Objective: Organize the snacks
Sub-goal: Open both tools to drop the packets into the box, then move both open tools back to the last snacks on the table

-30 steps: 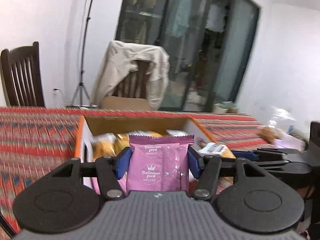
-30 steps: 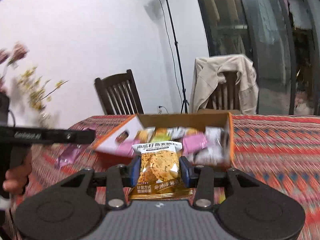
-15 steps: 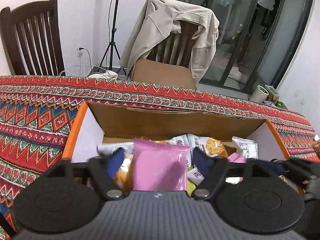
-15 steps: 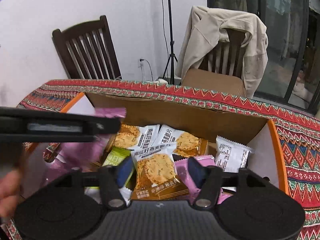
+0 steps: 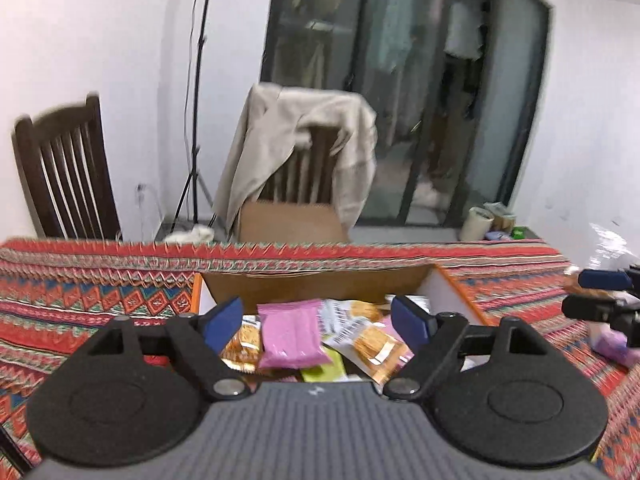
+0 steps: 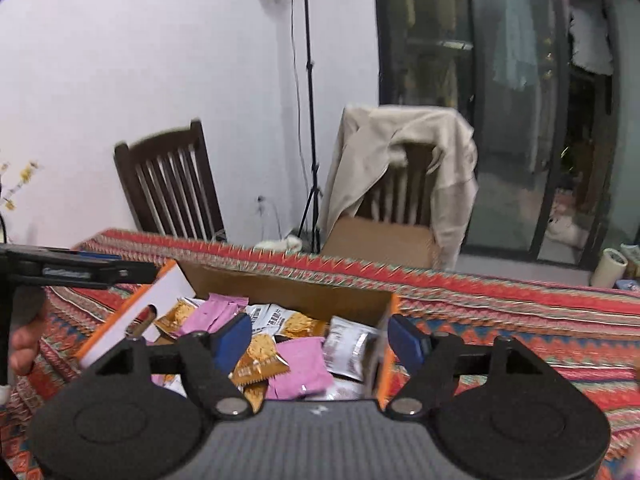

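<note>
My left tool (image 5: 316,322) and right tool (image 6: 320,338) have just been opening; both gape wide, holding nothing, over the snack box (image 6: 132,312) on the desk (image 5: 80,292).

Dim indoor light, ceiling lamp glare, motion blur, fisheye-bent edges.

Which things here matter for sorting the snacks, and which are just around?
Job: cardboard box; pink packet and orange cracker packet lying in it; left gripper and right gripper, both open and empty.

Around: beige jacket over chair; empty wooden chair; light stand.
</note>
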`<state>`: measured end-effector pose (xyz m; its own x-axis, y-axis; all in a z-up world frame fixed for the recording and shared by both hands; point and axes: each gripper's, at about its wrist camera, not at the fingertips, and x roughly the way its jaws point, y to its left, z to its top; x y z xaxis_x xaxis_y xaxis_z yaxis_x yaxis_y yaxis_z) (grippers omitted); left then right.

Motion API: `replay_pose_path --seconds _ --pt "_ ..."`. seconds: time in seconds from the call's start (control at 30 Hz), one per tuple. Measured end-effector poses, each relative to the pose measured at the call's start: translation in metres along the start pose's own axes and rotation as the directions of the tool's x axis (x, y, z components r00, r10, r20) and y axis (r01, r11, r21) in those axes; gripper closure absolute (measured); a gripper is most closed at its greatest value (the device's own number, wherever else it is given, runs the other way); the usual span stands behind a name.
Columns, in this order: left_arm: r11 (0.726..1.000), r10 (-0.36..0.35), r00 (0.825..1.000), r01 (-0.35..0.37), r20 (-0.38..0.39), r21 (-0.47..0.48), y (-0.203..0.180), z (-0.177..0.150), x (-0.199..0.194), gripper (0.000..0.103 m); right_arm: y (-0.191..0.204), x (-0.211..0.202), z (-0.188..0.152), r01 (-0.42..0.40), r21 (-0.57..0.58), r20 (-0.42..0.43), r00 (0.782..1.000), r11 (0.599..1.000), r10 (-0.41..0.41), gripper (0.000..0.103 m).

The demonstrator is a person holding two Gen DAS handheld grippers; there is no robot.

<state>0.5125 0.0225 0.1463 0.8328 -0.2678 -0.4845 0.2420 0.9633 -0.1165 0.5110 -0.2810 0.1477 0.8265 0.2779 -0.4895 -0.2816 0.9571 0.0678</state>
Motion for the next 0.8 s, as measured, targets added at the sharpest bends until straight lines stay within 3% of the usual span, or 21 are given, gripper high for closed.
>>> replay_pose_path --seconds 0.2,0.33,0.47,0.63,0.8 --pt "1.0 0.019 0.992 -0.02 0.125 0.003 -0.028 -0.057 -0.104 0.009 -0.004 -0.096 -0.048 0.003 0.006 0.093 0.996 1.0 -0.003 0.017" --pt "0.999 0.036 0.99 -0.033 0.136 -0.025 -0.045 -0.107 -0.15 0.006 -0.005 -0.143 -0.099 -0.008 0.019 0.105 0.994 1.0 0.006 0.016" --pt "0.996 0.084 0.991 -0.083 0.102 -0.008 -0.07 -0.163 -0.174 0.004 0.006 -0.178 -0.162 0.037 -0.028 0.094 0.995 0.999 -0.034 0.016" --pt "0.995 0.099 0.995 -0.1 0.021 0.024 -0.103 -0.221 -0.191 0.003 0.015 -0.195 -0.241 0.065 0.002 0.028 0.997 0.998 -0.065 0.015" --pt "0.995 0.096 0.992 -0.093 -0.08 0.046 -0.126 -0.257 -0.189 0.003 0.018 -0.207 -0.285 0.03 0.077 -0.021 0.999 0.997 -0.029 0.015"
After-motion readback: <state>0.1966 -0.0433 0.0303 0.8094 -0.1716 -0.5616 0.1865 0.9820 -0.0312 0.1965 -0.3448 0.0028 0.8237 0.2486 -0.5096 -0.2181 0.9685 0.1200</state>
